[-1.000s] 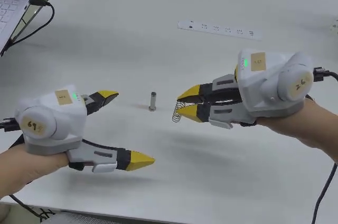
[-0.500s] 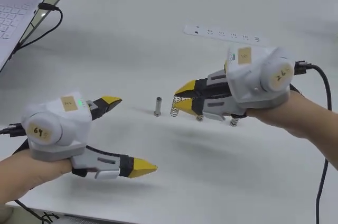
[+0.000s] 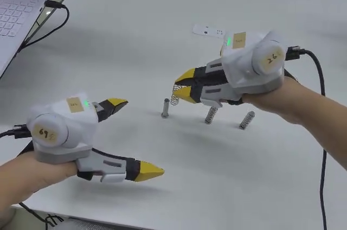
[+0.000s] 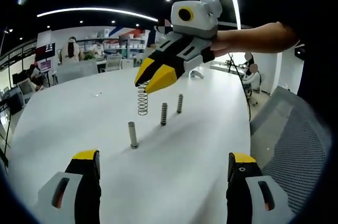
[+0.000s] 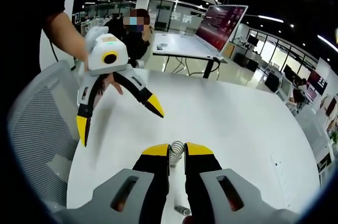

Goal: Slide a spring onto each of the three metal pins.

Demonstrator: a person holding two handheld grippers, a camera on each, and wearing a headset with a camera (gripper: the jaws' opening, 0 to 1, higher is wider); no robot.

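Note:
A bare metal pin (image 3: pixel 165 108) stands upright on the white table (image 3: pixel 135 34); it also rises in the left gripper view (image 4: pixel 133 134). To its right stand two pins with springs on them (image 3: pixel 211 115) (image 3: pixel 246 120), seen again in the left gripper view (image 4: pixel 163 113) (image 4: pixel 180 103). My right gripper (image 3: pixel 181 86) is shut on a spring (image 3: pixel 174 98) that hangs just above and right of the bare pin (image 4: pixel 142 100). The spring's coil shows between the yellow tips (image 5: pixel 177 152). My left gripper (image 3: pixel 133 135) stands open at the near left with nothing in it.
A white power strip (image 3: pixel 209 30) lies behind the right gripper. A laptop (image 3: pixel 19 5) with a black cable (image 3: pixel 46 26) sits at the far left. A cable trails from the right gripper (image 3: pixel 320 105). The table's near edge runs just below the left hand.
The right gripper has lifted the spring and carried it up and left, ending just above the bare pin. The two sprung pins behind it have come into sight. The left gripper stays put.

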